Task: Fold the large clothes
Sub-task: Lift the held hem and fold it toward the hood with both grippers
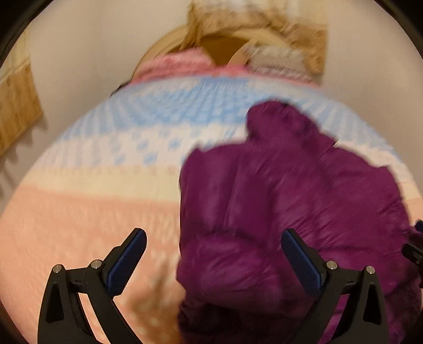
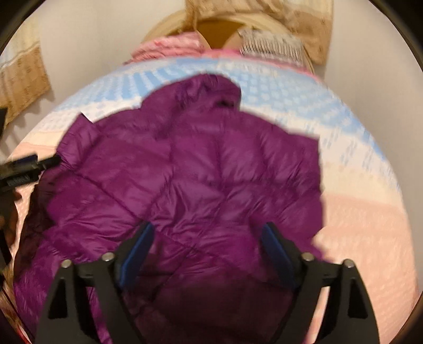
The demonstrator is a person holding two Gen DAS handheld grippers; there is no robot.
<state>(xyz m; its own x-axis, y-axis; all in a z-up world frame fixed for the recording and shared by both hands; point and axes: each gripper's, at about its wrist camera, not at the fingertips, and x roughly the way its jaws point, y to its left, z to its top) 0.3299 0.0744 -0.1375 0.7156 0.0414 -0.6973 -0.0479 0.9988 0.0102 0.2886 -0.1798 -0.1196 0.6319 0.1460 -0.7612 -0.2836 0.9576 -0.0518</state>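
1. One purple quilted puffer jacket [image 2: 190, 172] lies spread on a bed, hood end farthest from the cameras, hem end nearest.
2. Right gripper [image 2: 208, 238]: its fingers [image 2: 275, 251] stand wide apart above the jacket's near portion; fabric shows in the gap and below both pads, but neither pad presses on it, and nothing is held.
3. Left gripper [image 1: 214, 243]: its fingers [image 1: 298, 254] are likewise spread wide and hold nothing. The jacket's left edge runs through the gap, so that the right pad hangs over purple fabric and the left pad [image 1: 129, 259] over bare bedcover.
4. In the right wrist view the left gripper appears as a dark blurred shape at the jacket's left margin.
5. Bedcover [image 2: 364, 225]: knitted bands, pink nearest, then cream, then blue-and-white check beyond the hood.
6. Beyond the bed's far end, blurred: a pink textile [image 2: 169, 45], a pale striped textile [image 2: 272, 47] and a tan patterned cloth [image 2: 298, 23] against a plain wall.
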